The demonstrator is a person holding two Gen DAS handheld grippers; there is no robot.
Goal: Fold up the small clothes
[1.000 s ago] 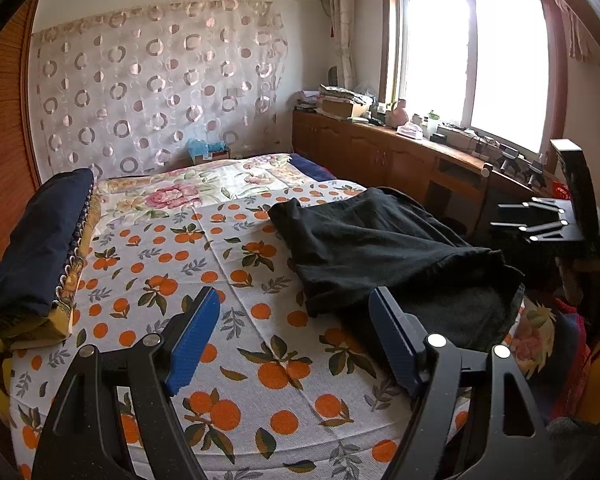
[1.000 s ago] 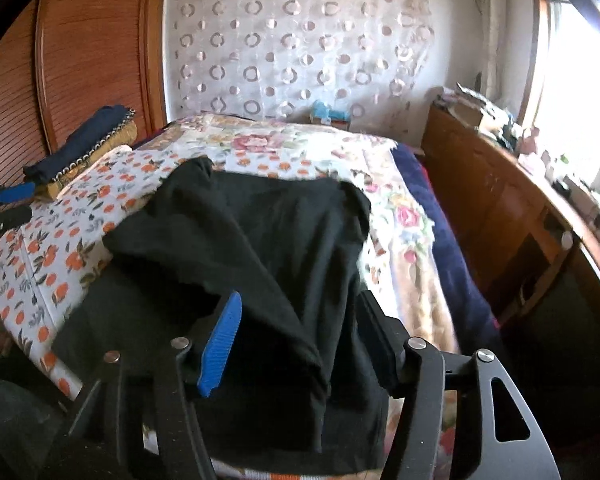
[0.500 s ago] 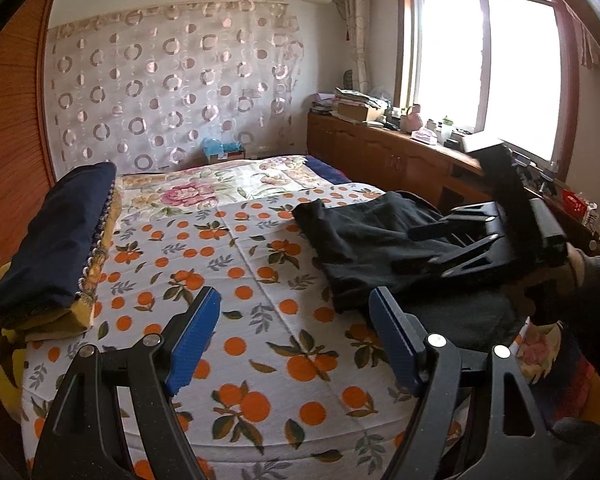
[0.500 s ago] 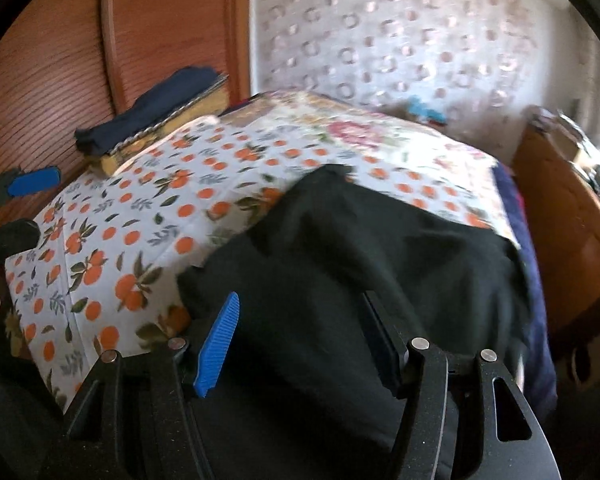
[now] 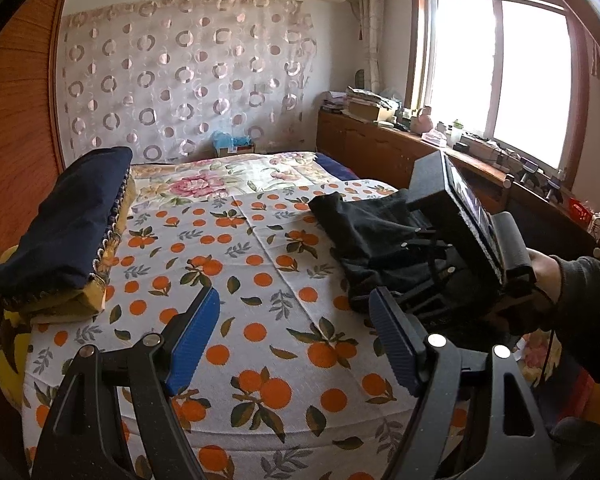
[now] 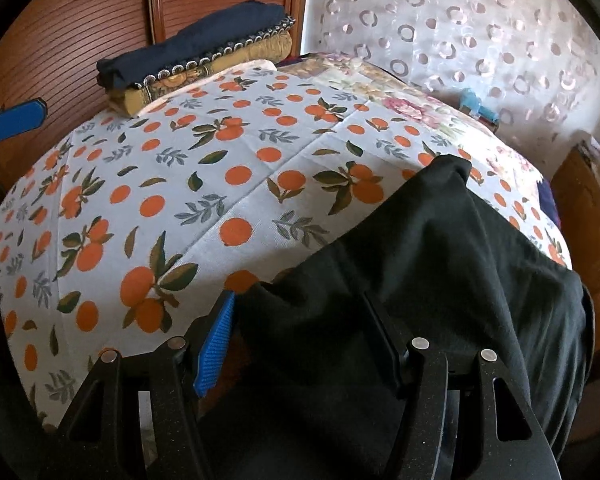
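Black garment (image 6: 440, 280) is bunched at the right edge of the bed (image 6: 220, 184), right tongs (image 6: 300, 340) spread wide around its hem, left tongs (image 5: 296, 336) spread and empty, so honestly a shallow pinch probably grabs one layer and drags it off.

The garment (image 6: 440, 280) at lower right of the right wrist view is matt black cloth, softly creased. The sheet (image 6: 220, 184) under it looks like woven cloth, matt. The left gripper (image 5: 296, 340) has ribbed blue pads (image 5: 192, 340) on matt black plastic arms with shiny metal pins. The wardrobe (image 6: 80, 32) at upper left is ribbed, satin wood.
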